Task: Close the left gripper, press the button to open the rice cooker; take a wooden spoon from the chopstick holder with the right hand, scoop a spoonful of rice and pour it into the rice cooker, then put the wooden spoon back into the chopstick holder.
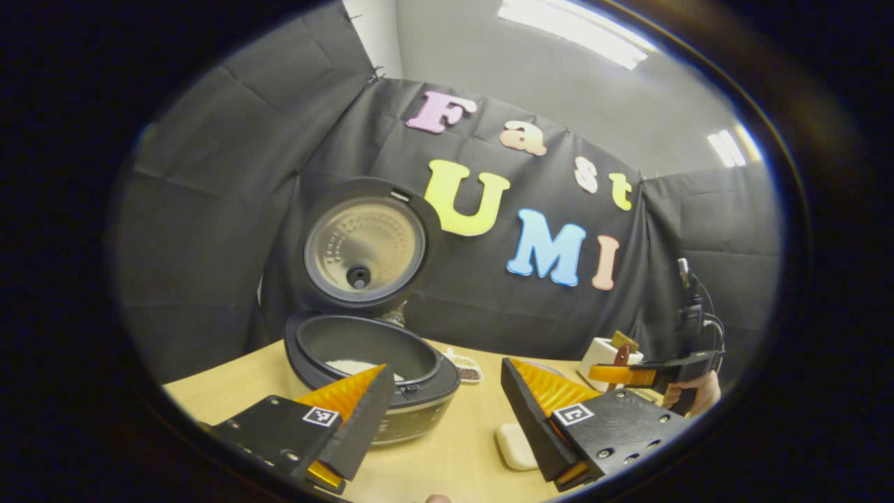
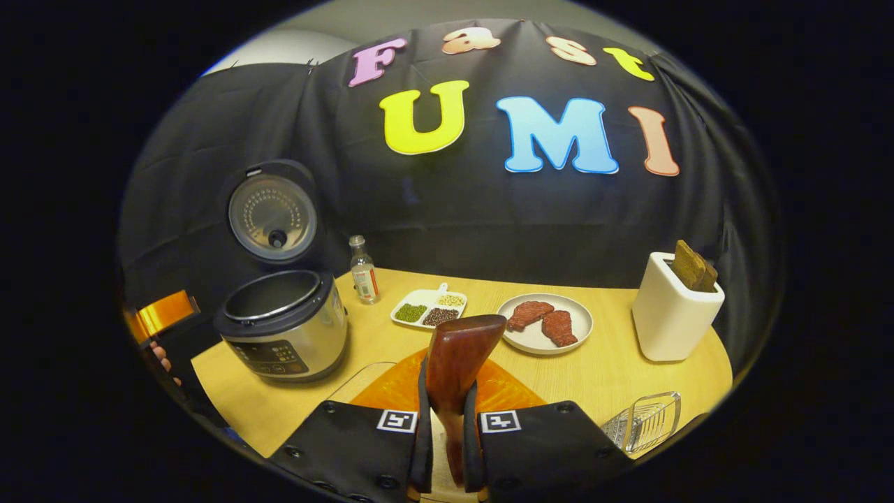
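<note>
The rice cooker (image 1: pixel 370 363) stands open on the table with its lid (image 1: pixel 363 244) upright, and white rice lies in the pot. My left gripper (image 1: pixel 445 369) is open just in front of it, holding nothing. My right gripper (image 2: pixel 447 395) is shut on the handle of a wooden spoon (image 2: pixel 461 346), whose bowl stands upright and looks empty. In the left gripper view the right gripper (image 1: pixel 621 374) holds the spoon beside the white chopstick holder (image 1: pixel 601 353). In the right gripper view the holder (image 2: pixel 670 314), with wooden utensils in it, stands at the right and the open cooker (image 2: pixel 283 325) at the left.
A small bottle (image 2: pixel 363 271), a divided tray of beans (image 2: pixel 427 307) and a plate with meat pieces (image 2: pixel 545 323) sit mid-table. A clear ribbed container (image 2: pixel 646 421) is near the front right edge. A pale bar (image 1: pixel 515 446) lies by the left gripper. The left gripper (image 2: pixel 164 314) is beside the cooker.
</note>
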A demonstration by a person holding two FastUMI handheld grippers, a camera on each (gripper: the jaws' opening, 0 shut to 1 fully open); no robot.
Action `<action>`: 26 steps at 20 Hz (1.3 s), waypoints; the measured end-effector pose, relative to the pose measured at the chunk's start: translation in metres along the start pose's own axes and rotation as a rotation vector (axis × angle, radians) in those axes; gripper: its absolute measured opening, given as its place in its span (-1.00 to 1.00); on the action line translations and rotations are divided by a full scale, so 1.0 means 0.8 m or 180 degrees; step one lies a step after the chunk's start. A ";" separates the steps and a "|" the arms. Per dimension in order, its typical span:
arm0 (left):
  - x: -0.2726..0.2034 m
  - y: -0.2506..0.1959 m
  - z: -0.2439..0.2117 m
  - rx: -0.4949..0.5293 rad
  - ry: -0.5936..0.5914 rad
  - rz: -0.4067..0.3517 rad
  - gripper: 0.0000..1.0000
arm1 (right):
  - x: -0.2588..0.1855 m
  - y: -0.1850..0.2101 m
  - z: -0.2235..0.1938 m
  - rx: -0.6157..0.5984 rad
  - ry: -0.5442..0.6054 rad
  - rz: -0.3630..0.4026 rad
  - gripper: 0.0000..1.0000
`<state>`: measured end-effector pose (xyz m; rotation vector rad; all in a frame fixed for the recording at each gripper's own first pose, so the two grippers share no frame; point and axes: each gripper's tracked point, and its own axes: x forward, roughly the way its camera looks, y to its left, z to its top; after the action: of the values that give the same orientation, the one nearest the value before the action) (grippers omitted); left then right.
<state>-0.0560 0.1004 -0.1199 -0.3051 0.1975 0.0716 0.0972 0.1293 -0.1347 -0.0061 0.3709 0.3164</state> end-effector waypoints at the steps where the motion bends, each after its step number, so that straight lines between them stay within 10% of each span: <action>1: -0.001 -0.001 -0.003 -0.0012 0.0020 -0.0005 0.89 | 0.002 0.000 -0.007 -0.0067 0.0060 -0.0015 -0.63; 7: 0.004 -0.003 -0.006 -0.0070 0.0038 -0.0025 0.90 | 0.010 0.011 -0.027 -0.0192 0.0224 0.0034 -0.63; 26: -0.011 0.011 -0.006 -0.0412 0.0013 -0.0017 0.90 | 0.023 0.047 -0.029 0.1767 0.0342 0.0549 -0.62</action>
<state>-0.0665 0.1070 -0.1250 -0.4346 0.1965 0.0787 0.0939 0.1691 -0.1609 0.5574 0.5578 0.3758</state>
